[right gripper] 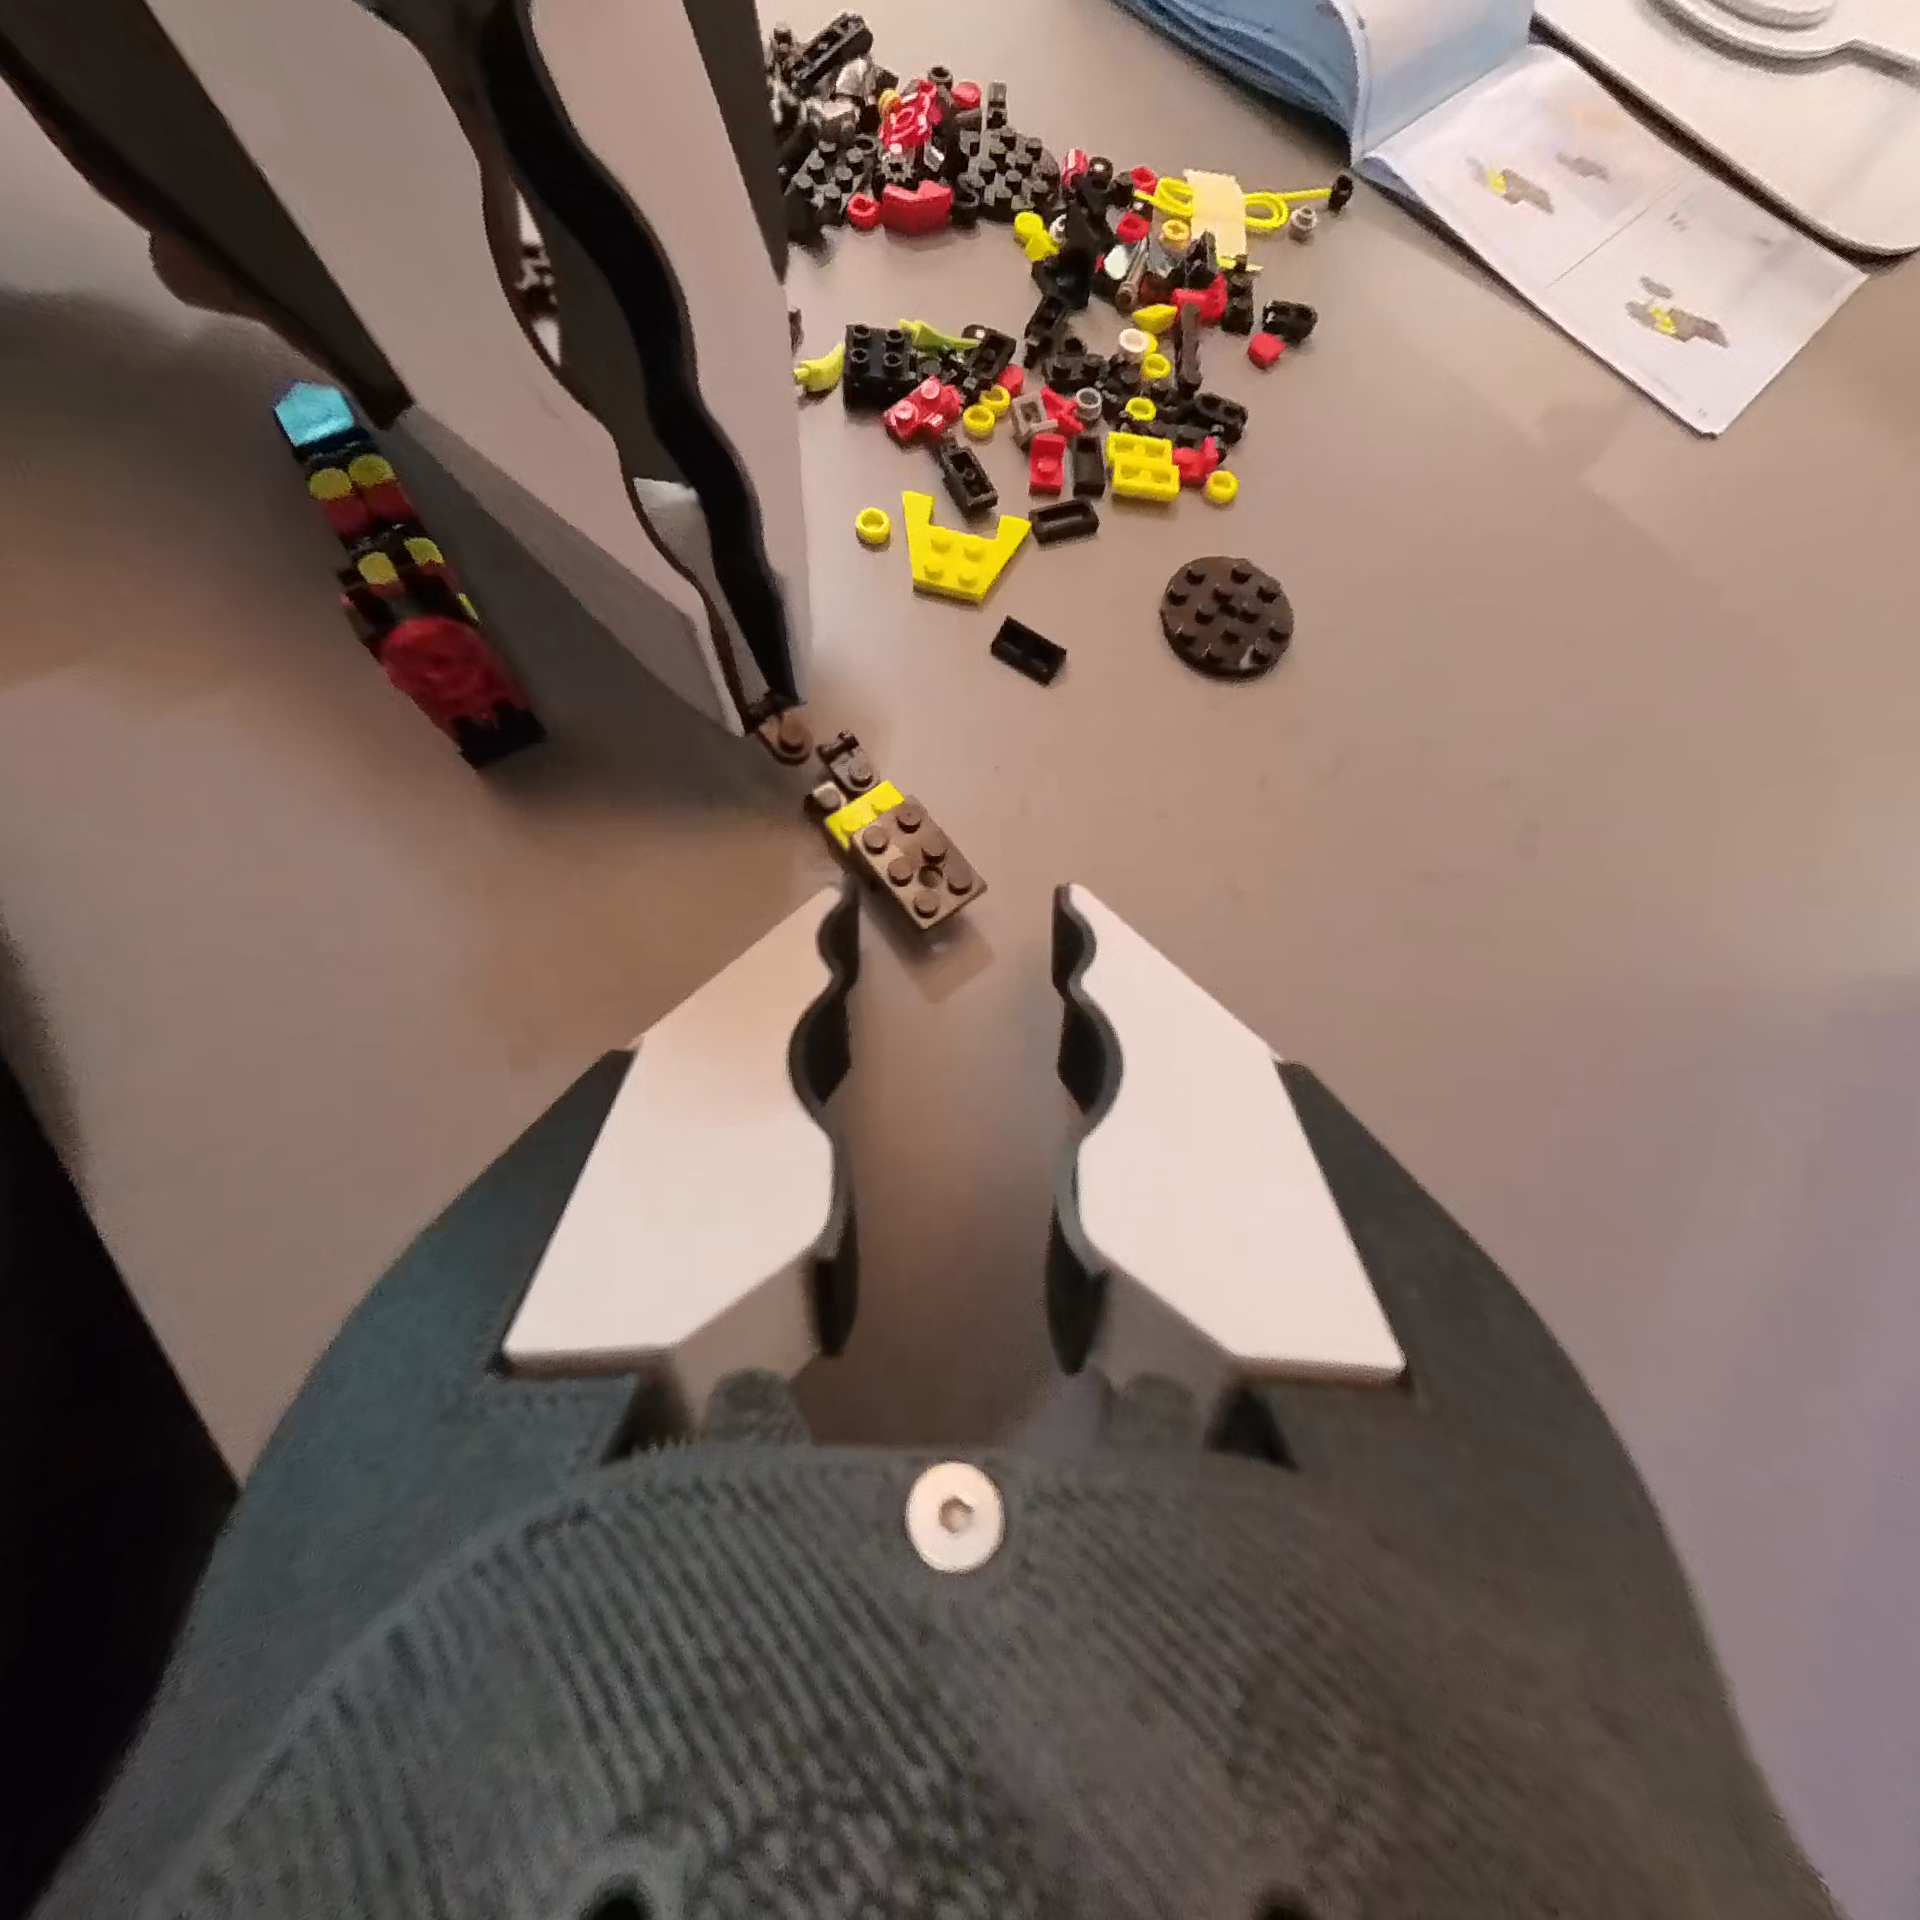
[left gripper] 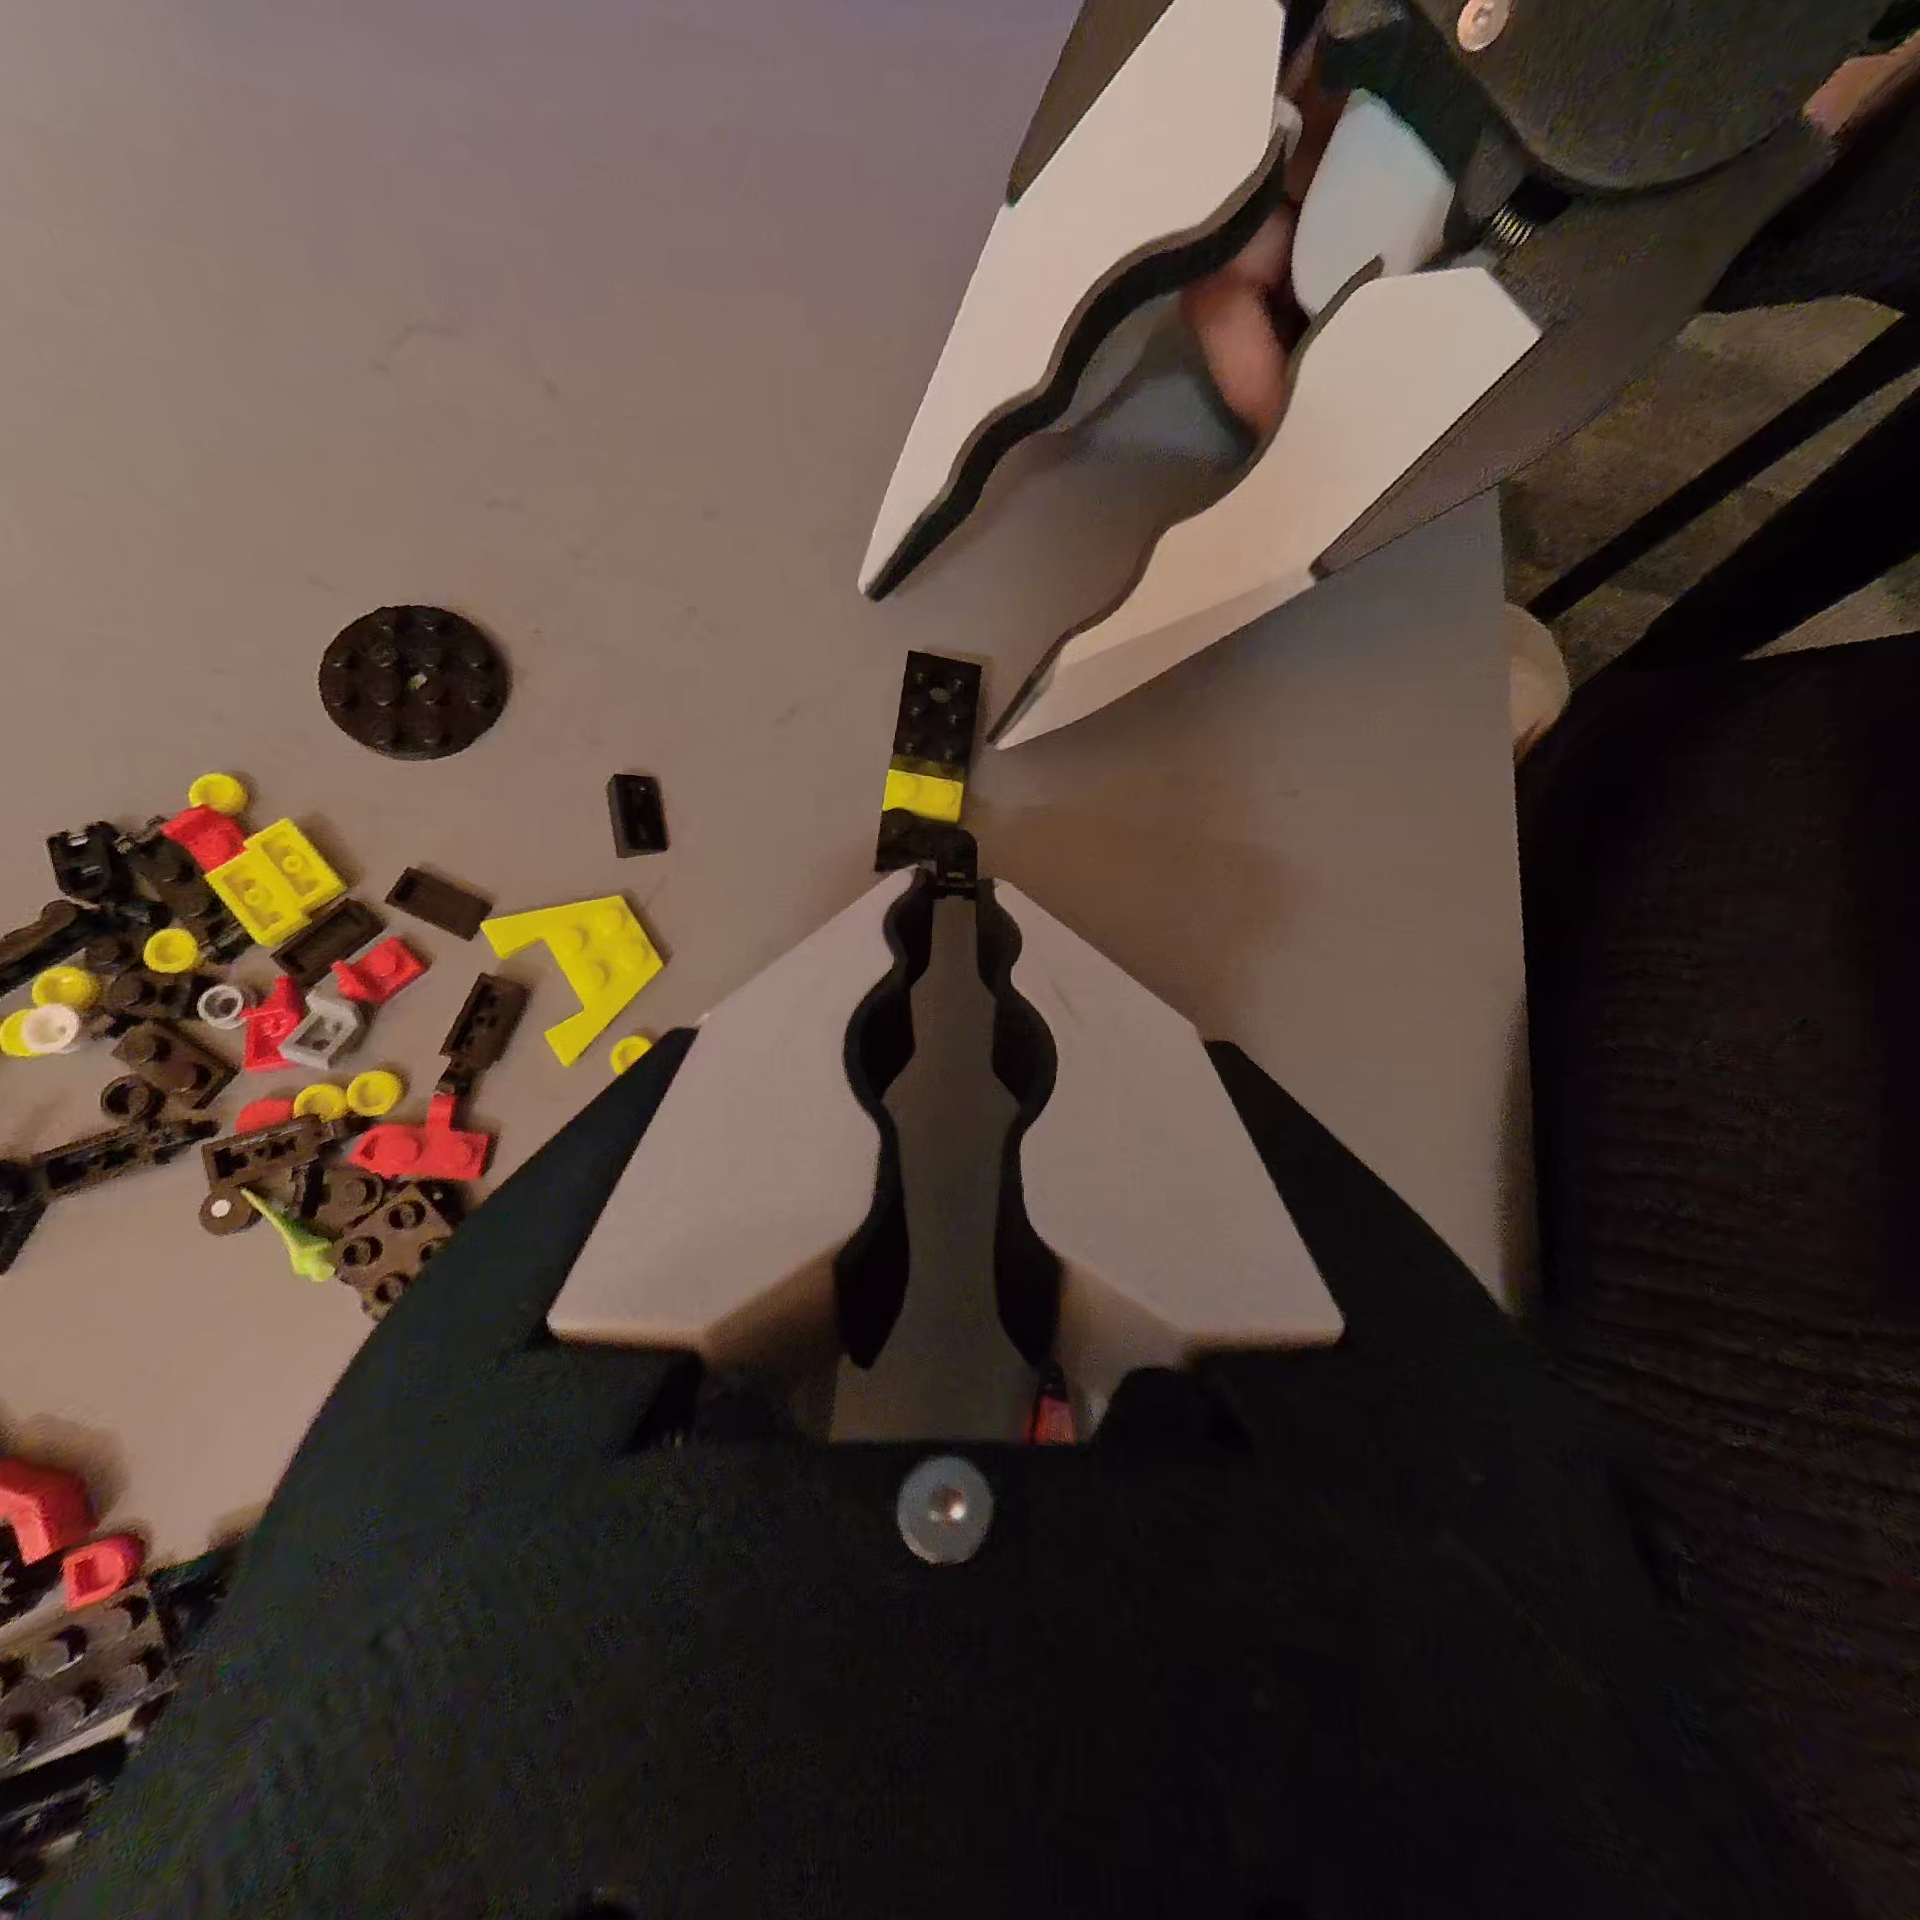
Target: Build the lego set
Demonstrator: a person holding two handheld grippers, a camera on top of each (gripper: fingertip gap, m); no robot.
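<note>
A small assembly [left gripper: 928, 764] of black plates with a yellow plate between them lies on the grey table. My left gripper [left gripper: 951, 883] is shut on the small black piece at its near end. In the right wrist view the left gripper [right gripper: 774, 717] comes in from the upper left and pinches that end piece, with the assembly [right gripper: 904, 842] just beyond it. My right gripper [right gripper: 956, 899] is open and empty, its tips on either side of the assembly's far black plate. It also shows in the left wrist view [left gripper: 935, 665], coming in from the upper right.
A pile of loose black, red and yellow pieces [right gripper: 1091, 343] lies behind, with a round black plate [right gripper: 1226, 618], a yellow wedge plate [right gripper: 961, 551] and a small black plate [right gripper: 1029, 649] nearer. A built black, red and yellow model [right gripper: 436, 603] lies at left. An instruction booklet [right gripper: 1621, 239] is at back right. The table edge [left gripper: 1512, 935] is close on the right. The gap from one gripper's tips to the other's is roughly 5 cm. Both grippers' tips are roughly 6 cm from the small black plate [right gripper: 1029, 649]. The left camera catches it too, in the left wrist view [left gripper: 639, 810].
</note>
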